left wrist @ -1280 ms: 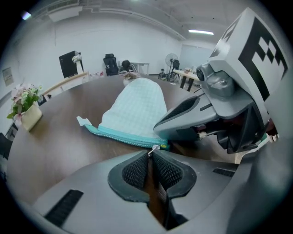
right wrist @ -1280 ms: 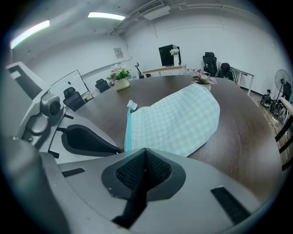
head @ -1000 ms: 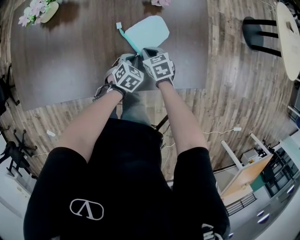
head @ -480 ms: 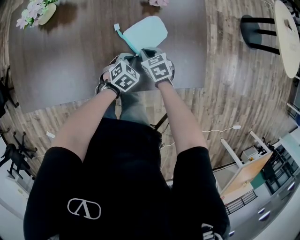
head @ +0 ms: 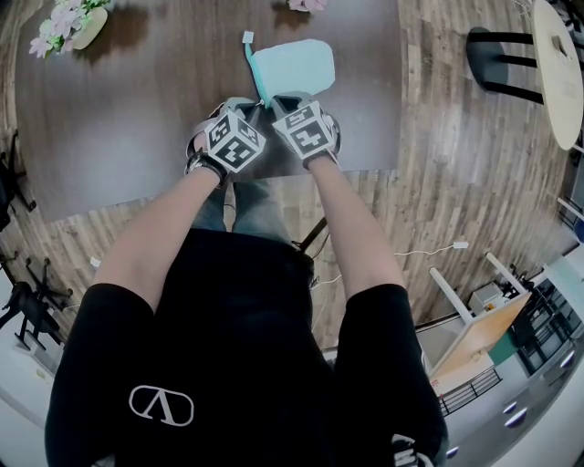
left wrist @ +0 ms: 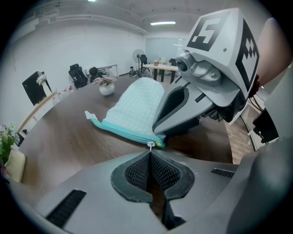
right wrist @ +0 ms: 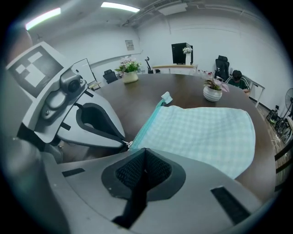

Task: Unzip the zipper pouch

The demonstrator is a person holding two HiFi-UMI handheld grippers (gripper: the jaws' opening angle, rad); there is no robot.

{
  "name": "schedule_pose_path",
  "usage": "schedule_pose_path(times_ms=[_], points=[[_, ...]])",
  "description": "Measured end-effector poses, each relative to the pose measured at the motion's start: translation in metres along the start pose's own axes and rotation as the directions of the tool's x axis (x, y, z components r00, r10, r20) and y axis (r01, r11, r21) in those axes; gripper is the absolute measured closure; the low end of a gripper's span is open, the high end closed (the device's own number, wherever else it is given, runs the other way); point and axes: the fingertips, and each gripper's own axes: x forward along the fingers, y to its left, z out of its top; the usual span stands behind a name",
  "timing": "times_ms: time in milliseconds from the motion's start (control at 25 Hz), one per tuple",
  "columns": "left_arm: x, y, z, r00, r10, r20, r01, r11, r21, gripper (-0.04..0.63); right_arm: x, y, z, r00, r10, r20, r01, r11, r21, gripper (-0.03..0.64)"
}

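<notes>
A pale teal checked zipper pouch (head: 294,66) lies flat on the dark brown table (head: 119,119), its teal zipper (left wrist: 123,132) running along its left edge and closed as far as I can see. My left gripper (left wrist: 150,153) is shut on the small metal zipper pull (left wrist: 149,145) at the pouch's near corner. My right gripper (right wrist: 143,151) is shut on that same near corner of the pouch (right wrist: 201,130), right beside the left one. In the head view both marker cubes, left (head: 234,141) and right (head: 307,129), sit side by side and hide the jaws.
A flower pot (head: 71,22) stands at the table's far left and a small plant (right wrist: 213,91) behind the pouch. The table's near edge (head: 274,175) runs just under my hands. A black chair (head: 506,62) and a round table (head: 561,68) stand to the right.
The pouch has swung clockwise on the table, its far zipper end moving right and away. Both grippers have rolled a little and stayed at its near corner.
</notes>
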Motion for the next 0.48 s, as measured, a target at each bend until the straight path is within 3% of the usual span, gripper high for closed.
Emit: schedule_pose_path(times_ms=[240,480], points=[[0.0,0.007,0.0,1.0,-0.014,-0.002,0.014,1.0,0.019,0.592,0.001,0.007,-0.001,0.999,0.019,-0.033,-0.022,0.996,-0.086,0.62],[0.0,0.02,0.001,0.999,-0.042,-0.004,0.042,0.995,0.088,0.592,0.001,0.017,-0.003,0.995,0.074,-0.072,-0.085,0.985,-0.153,0.62]])
